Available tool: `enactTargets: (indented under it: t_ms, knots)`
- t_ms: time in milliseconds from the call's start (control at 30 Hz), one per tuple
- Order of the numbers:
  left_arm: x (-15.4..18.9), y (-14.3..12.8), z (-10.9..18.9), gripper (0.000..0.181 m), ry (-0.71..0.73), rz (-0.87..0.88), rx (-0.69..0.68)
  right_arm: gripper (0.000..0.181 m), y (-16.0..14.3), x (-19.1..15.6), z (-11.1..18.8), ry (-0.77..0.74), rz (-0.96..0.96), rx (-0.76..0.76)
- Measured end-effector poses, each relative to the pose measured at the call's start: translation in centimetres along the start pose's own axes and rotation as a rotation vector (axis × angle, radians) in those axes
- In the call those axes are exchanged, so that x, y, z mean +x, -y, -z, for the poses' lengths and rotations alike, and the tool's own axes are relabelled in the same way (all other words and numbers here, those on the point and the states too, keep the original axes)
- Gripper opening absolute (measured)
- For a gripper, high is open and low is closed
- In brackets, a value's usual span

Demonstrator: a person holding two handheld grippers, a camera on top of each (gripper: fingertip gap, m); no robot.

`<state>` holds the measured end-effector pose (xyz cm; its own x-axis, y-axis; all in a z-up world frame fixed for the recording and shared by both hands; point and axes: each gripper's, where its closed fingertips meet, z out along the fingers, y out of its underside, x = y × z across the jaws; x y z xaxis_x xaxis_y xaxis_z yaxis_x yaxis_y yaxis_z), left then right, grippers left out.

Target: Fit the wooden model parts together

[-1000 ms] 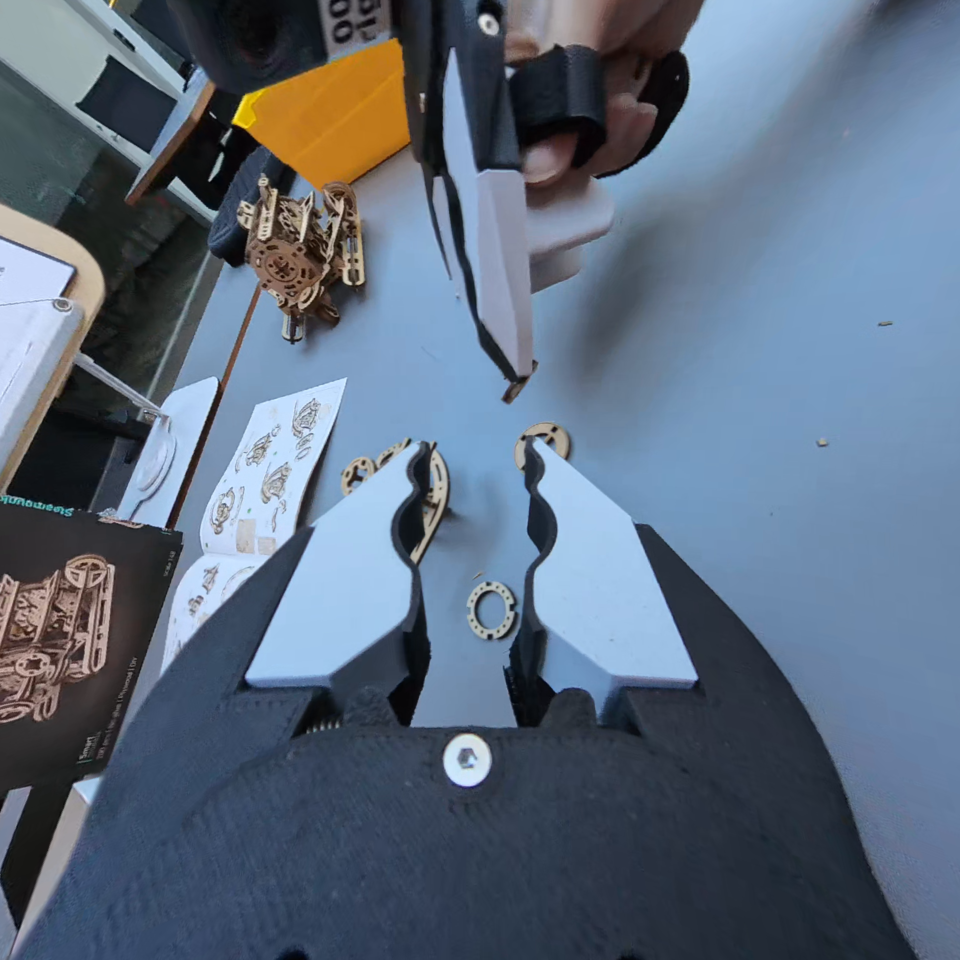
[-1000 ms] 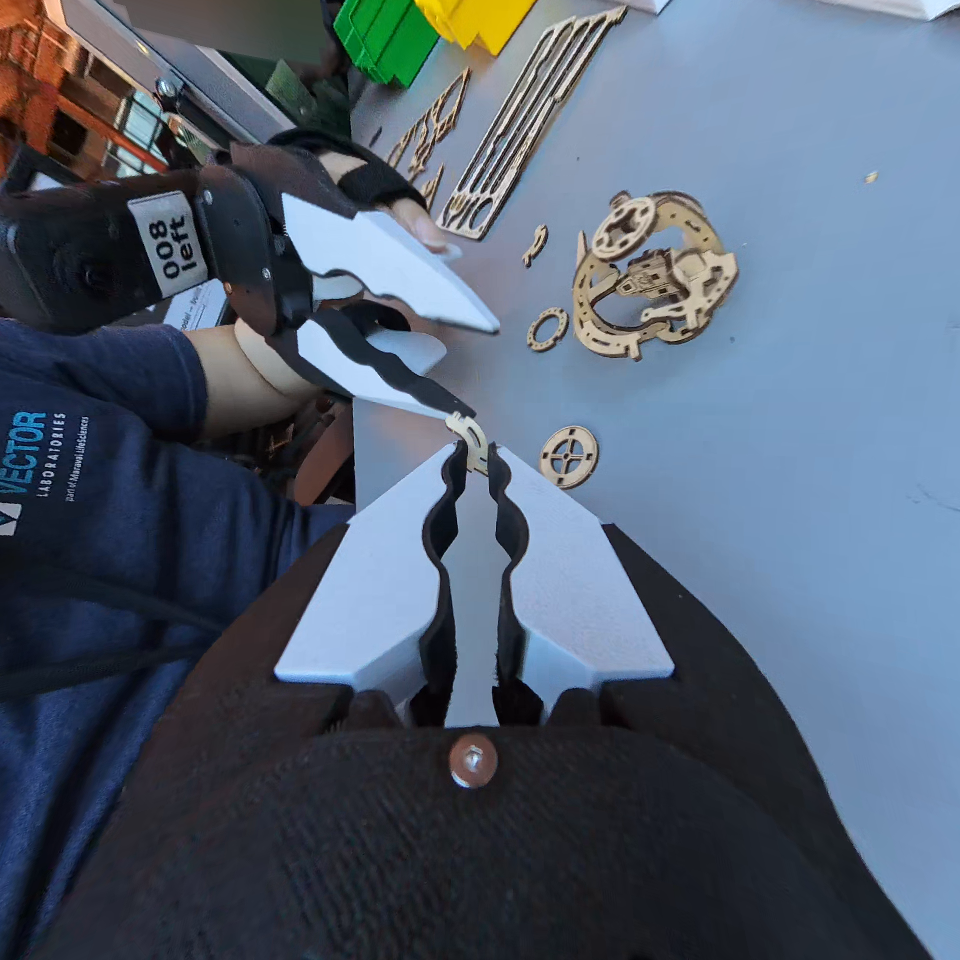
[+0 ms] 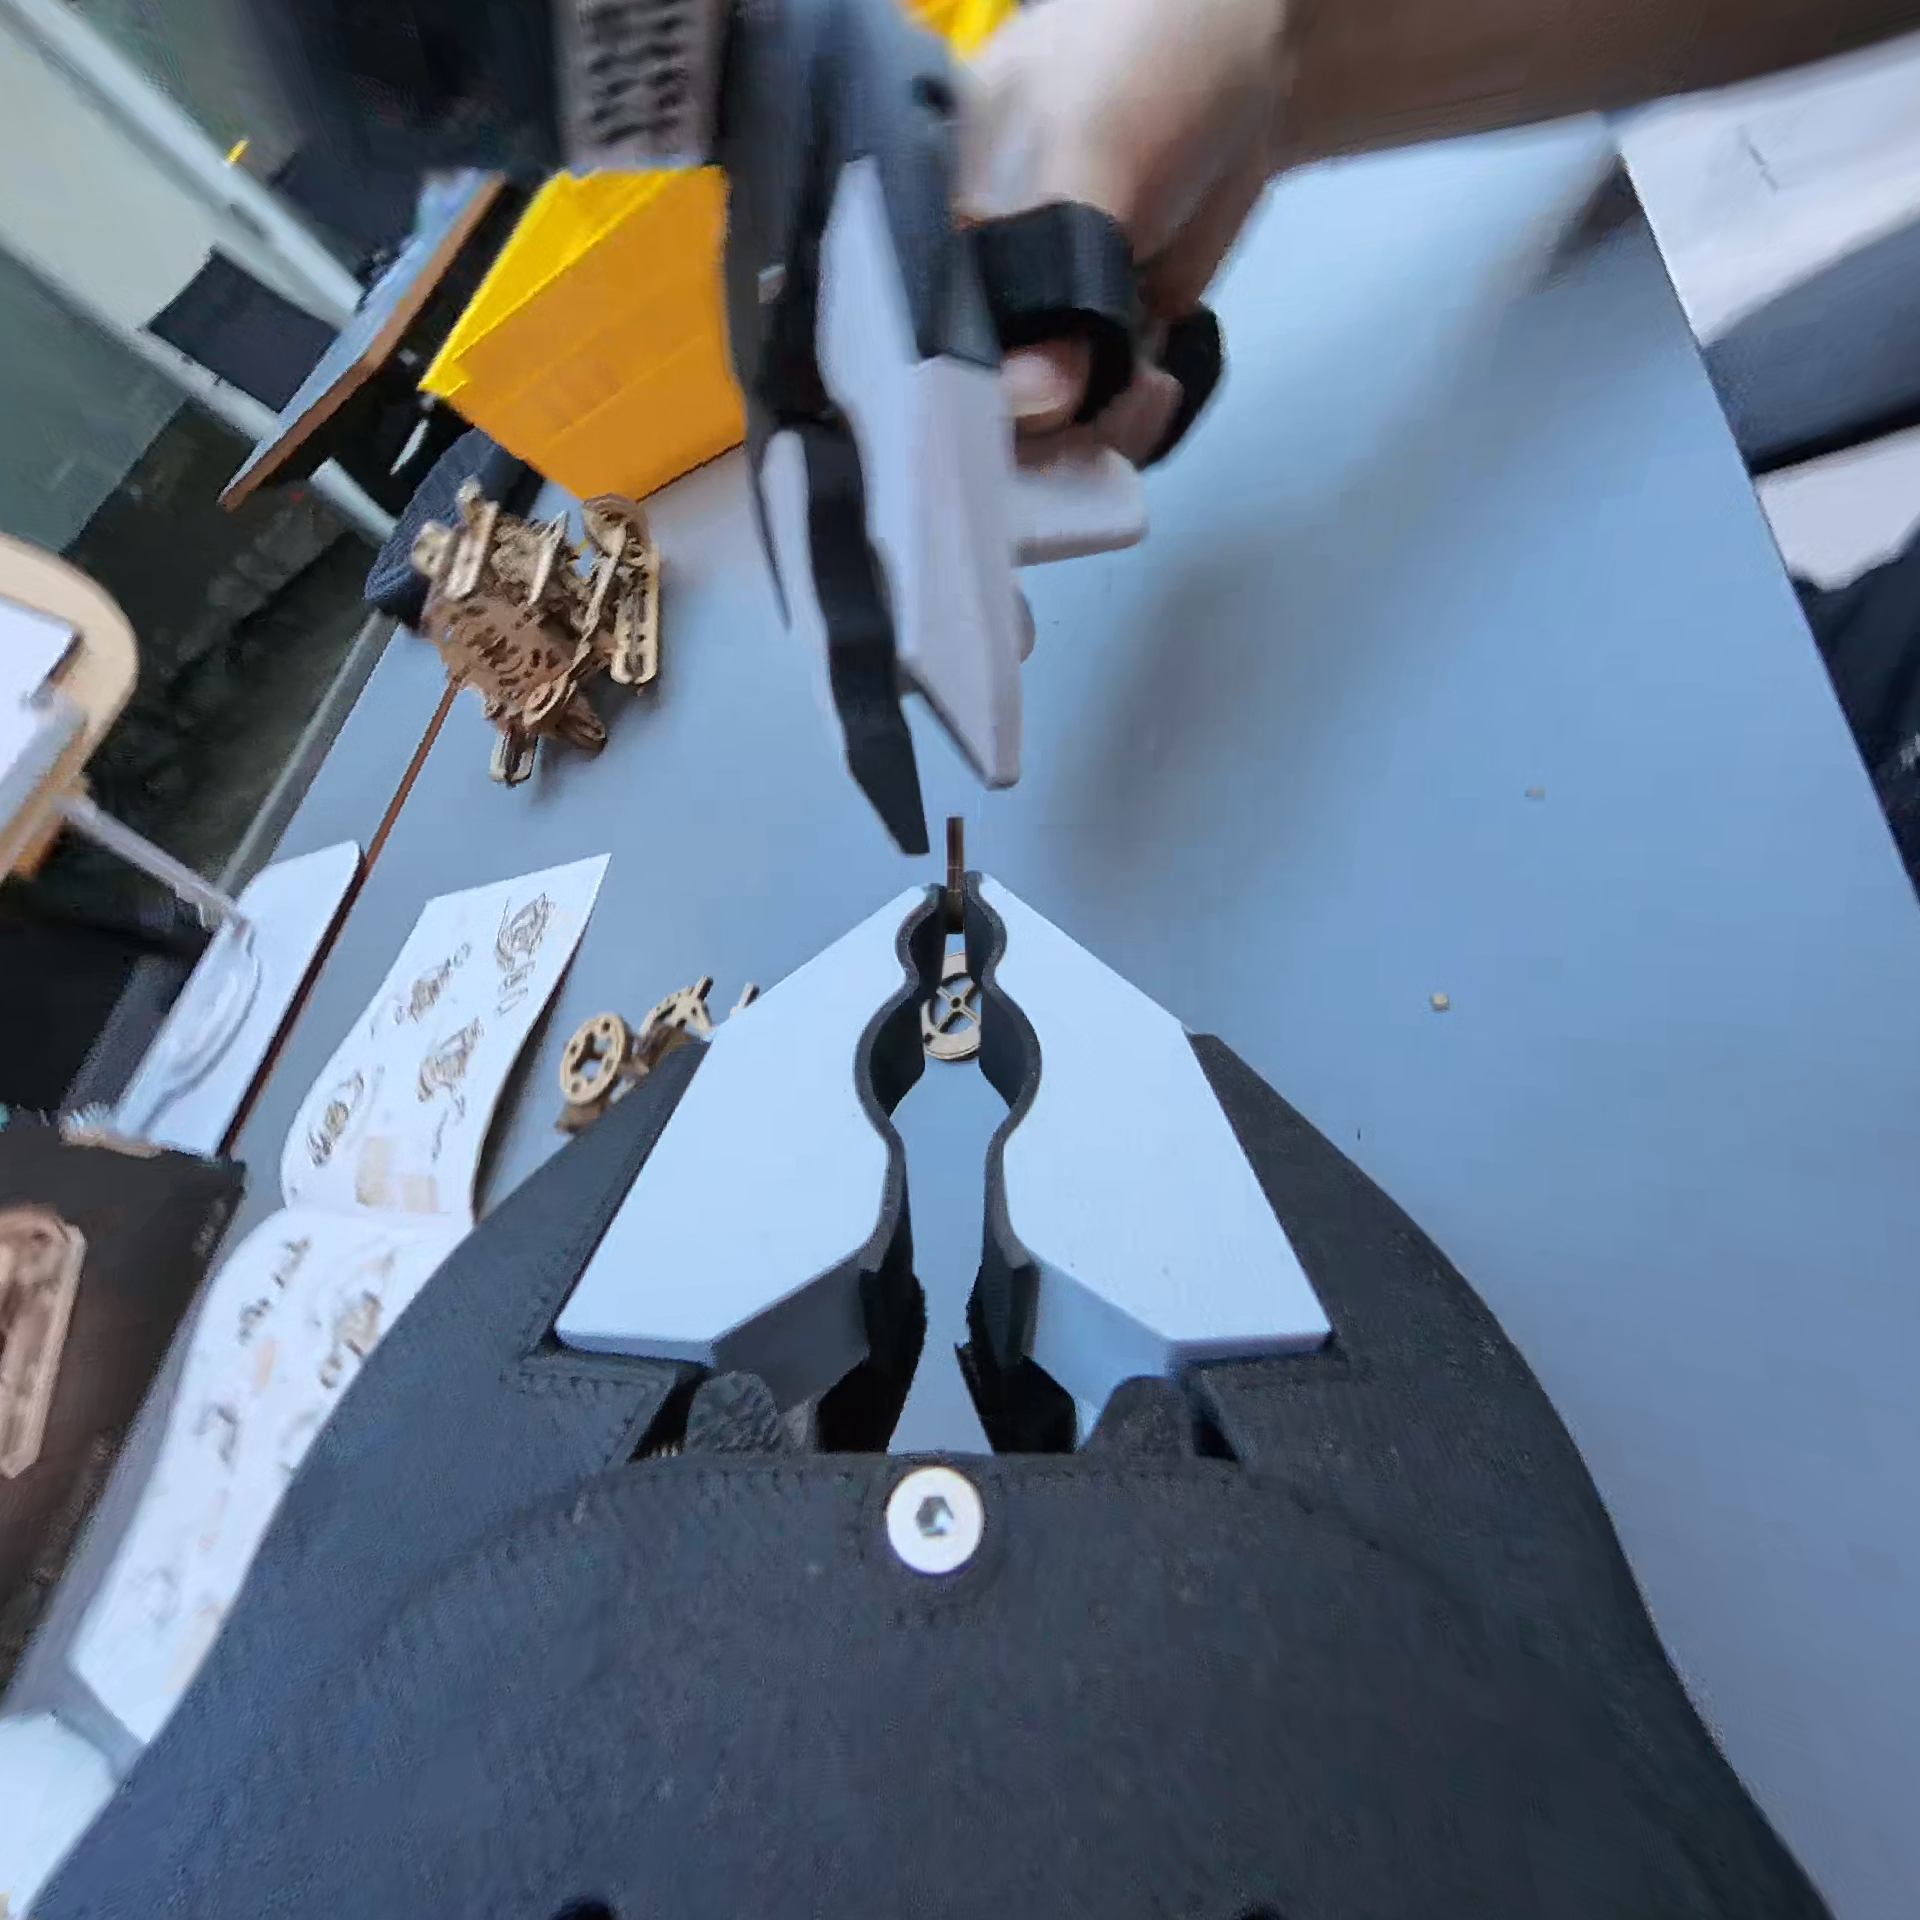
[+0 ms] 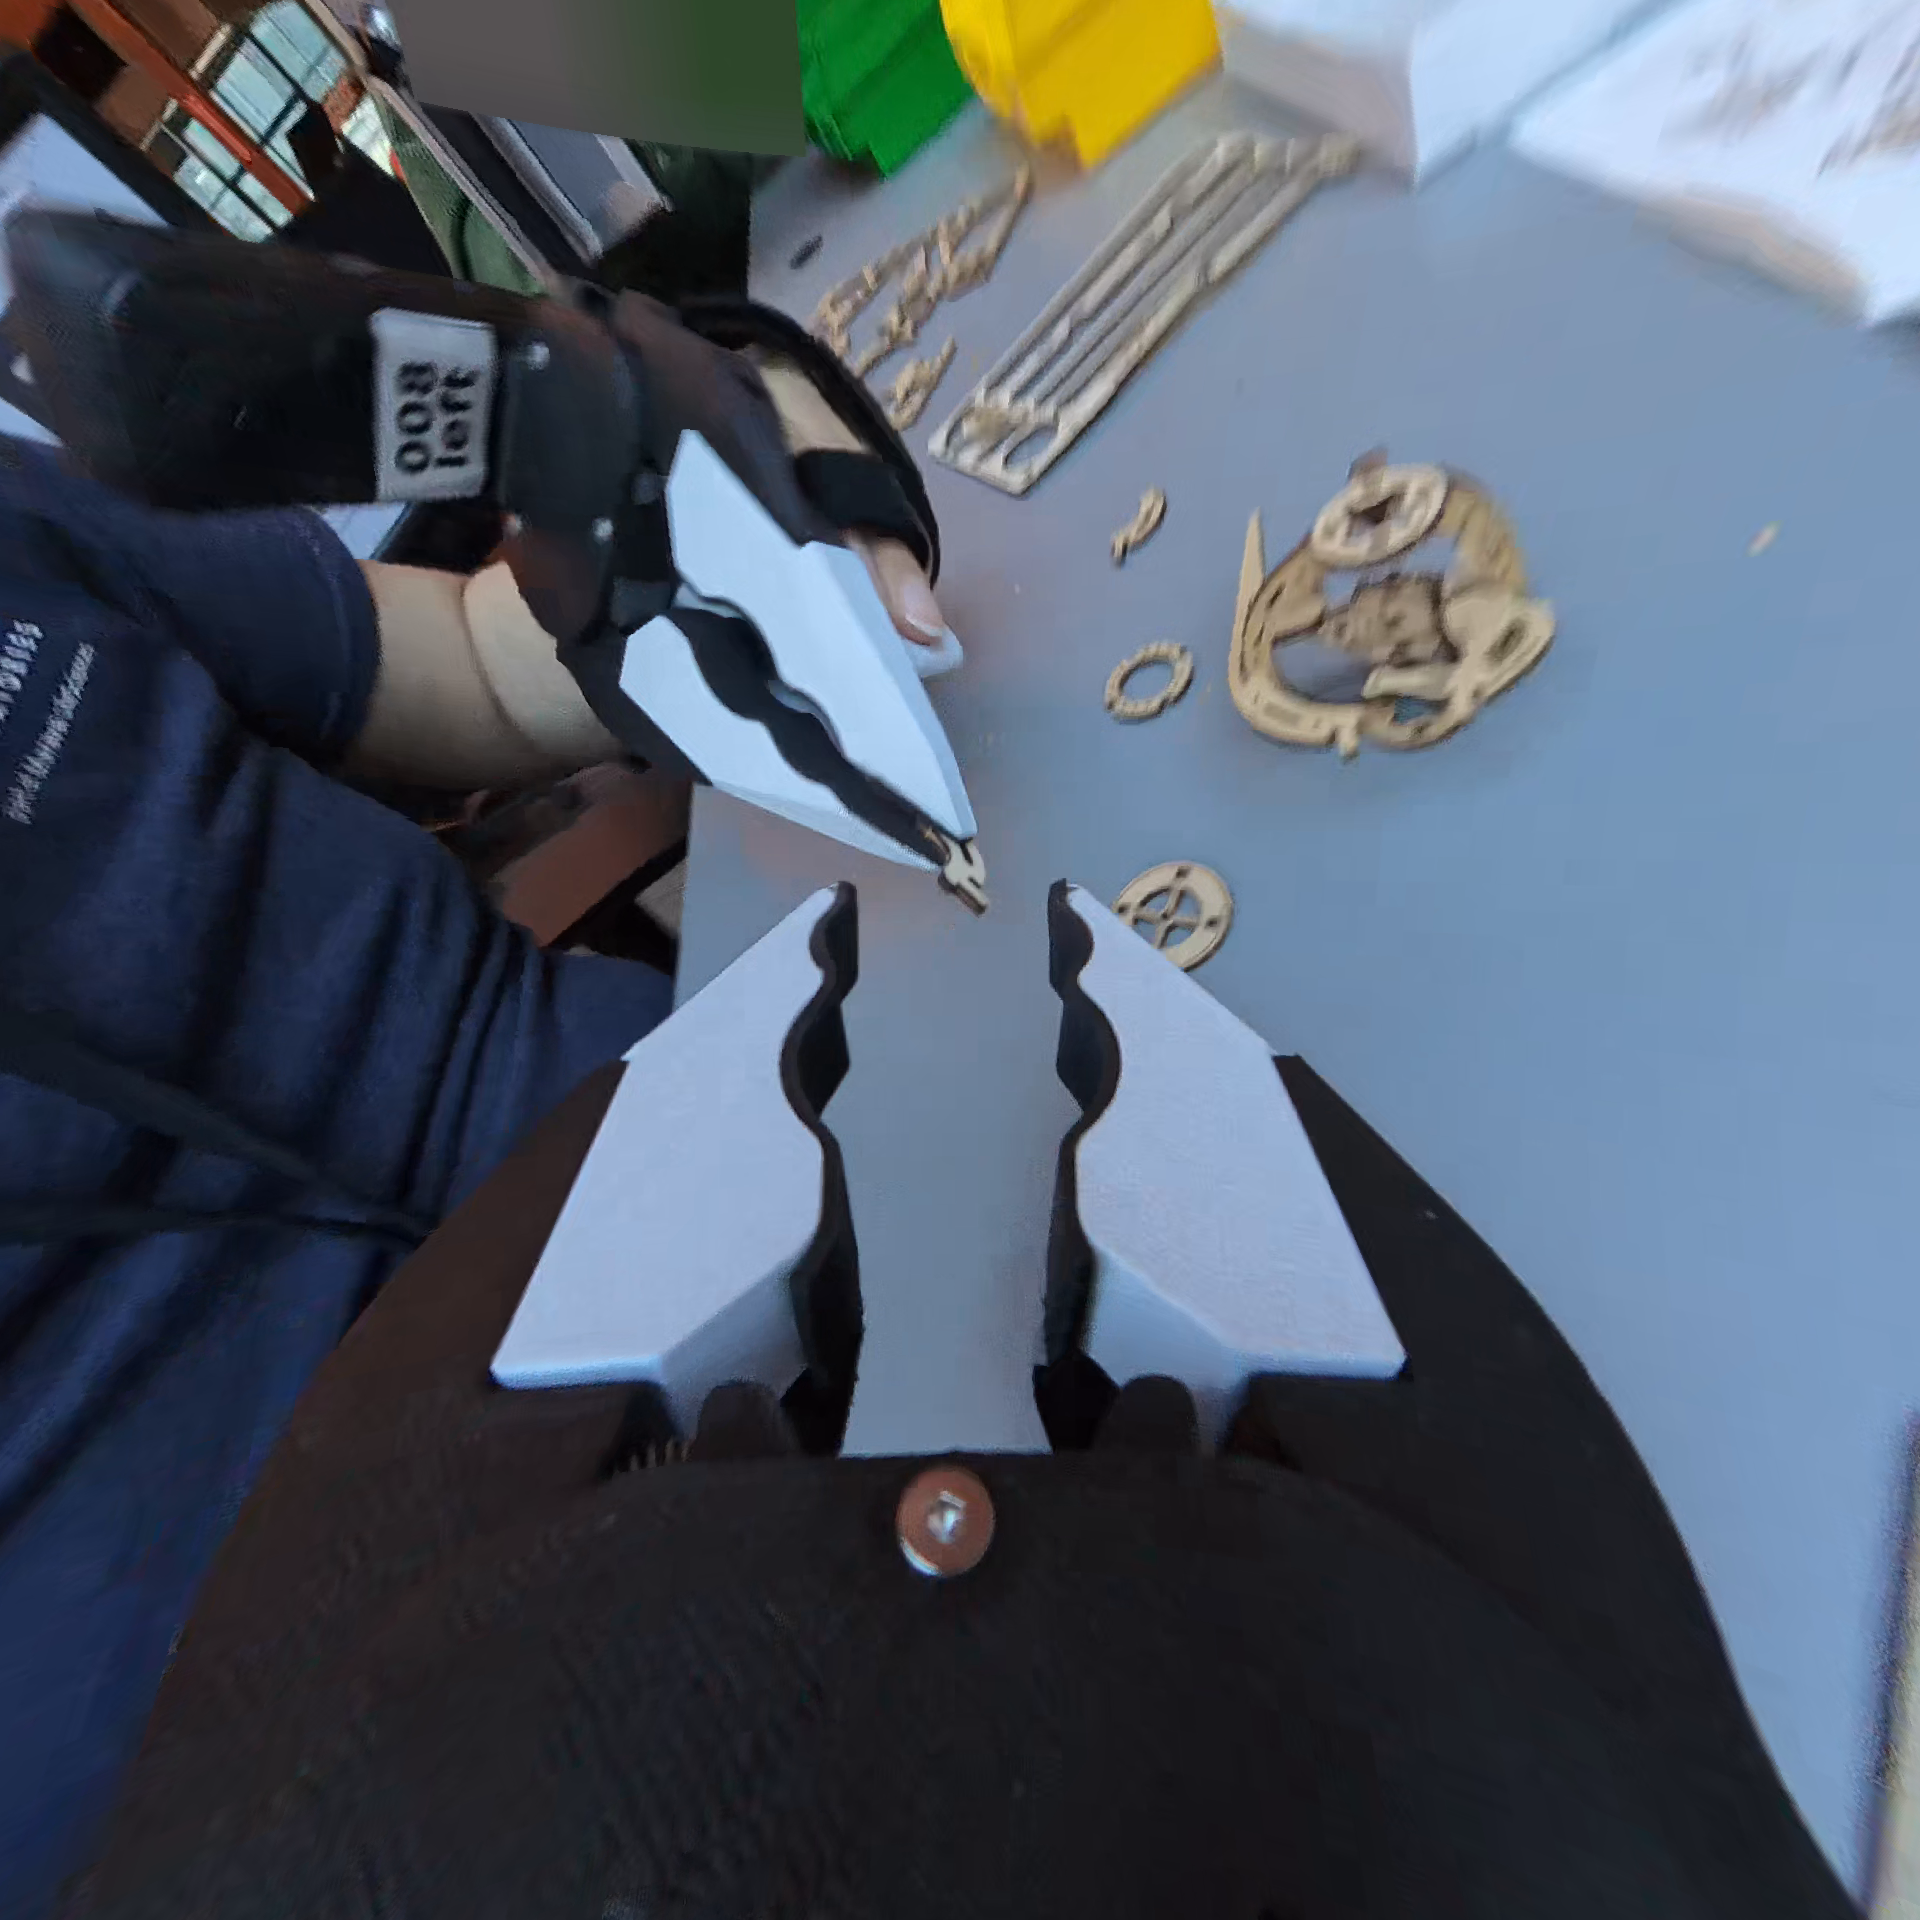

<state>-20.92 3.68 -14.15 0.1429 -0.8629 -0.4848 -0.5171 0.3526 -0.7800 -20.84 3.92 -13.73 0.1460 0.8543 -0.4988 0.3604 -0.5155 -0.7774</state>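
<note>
Handover is done: the small wooden piece [image 4: 962, 871], a second ago in the right gripper [image 4: 951, 902], now spread and empty, sits pinched in the left gripper [image 3: 951, 904] above the table [image 4: 1558, 1039]'s near edge, ready for fitting.

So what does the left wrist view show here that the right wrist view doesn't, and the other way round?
Only the left wrist view shows the open instruction booklet, the dark box beside it, and a bulky assembled wooden block near the table edge.

Only the right wrist view shows the green bin, the punched-out wooden sheets, the horseshoe-shaped subassembly and the person's navy sleeve.

Both show the left gripper pinching a small wooden piece, the open right gripper, the spoked wheel, a yellow bin and the grey table.
</note>
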Motion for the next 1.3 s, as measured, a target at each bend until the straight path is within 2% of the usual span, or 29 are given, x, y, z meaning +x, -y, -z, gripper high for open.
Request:
enactTargets:
  t_ms: [67, 133, 167, 300, 400, 467, 567, 733, 867, 1000, 1233, 1300]
  knots:
    - [-0.7, 0.4, 0.4, 0.001, 0.016, 0.175, 0.056, 0.041, 1.4, 0.1, 0.9, -0.050, 0.158, 0.153]
    - [-1.0, 1.7, 0.8, 0.001, -0.028, 0.386, 0.162, 0.041, 2.2, -2.3, 1.6, 0.041, 0.327, 0.296]
    - [-0.9, 2.6, 1.1, 0.001, -0.070, 0.478, 0.227, 0.041, 2.6, -3.1, 1.8, 0.064, 0.354, 0.329]
    - [-0.9, 4.2, 1.7, 0.001, -0.179, 0.670, 0.337, 0.023, 3.8, -3.4, 2.1, 0.065, 0.379, 0.375]
    - [-1.3, 4.5, 1.9, 0.001, -0.205, 0.742, 0.387, 0.021, 3.9, -3.8, 2.0, 0.156, 0.297, 0.398]
    - [-1.4, 4.8, 2.2, 0.000, -0.232, 0.791, 0.427, 0.021, 3.7, -3.5, 1.8, 0.145, 0.294, 0.394]
    - [-1.5, 4.9, 2.3, 0.000, -0.253, 0.823, 0.452, 0.008, 3.7, -4.0, 1.7, 0.173, 0.301, 0.403]
    - [-1.0, 5.0, 2.2, 0.001, -0.280, 0.825, 0.450, 0.000, 3.6, -3.9, 1.4, 0.211, 0.231, 0.401]
    - [-0.8, 4.3, 1.9, 0.002, -0.269, 0.821, 0.411, 0.000, 3.2, -3.2, 1.2, 0.202, 0.160, 0.364]
    - [-1.0, 3.3, 2.2, 0.014, -0.256, 0.835, 0.366, 0.000, 3.3, -2.1, 1.9, 0.207, 0.057, 0.394]
    - [-1.1, 3.2, 1.4, 0.013, -0.307, 0.917, 0.352, 0.000, 2.9, -2.1, 1.4, 0.219, 0.037, 0.368]
    - [-0.7, 3.1, 1.0, 0.006, -0.317, 0.909, 0.331, 0.000, 2.7, -2.2, 1.1, 0.216, 0.048, 0.353]
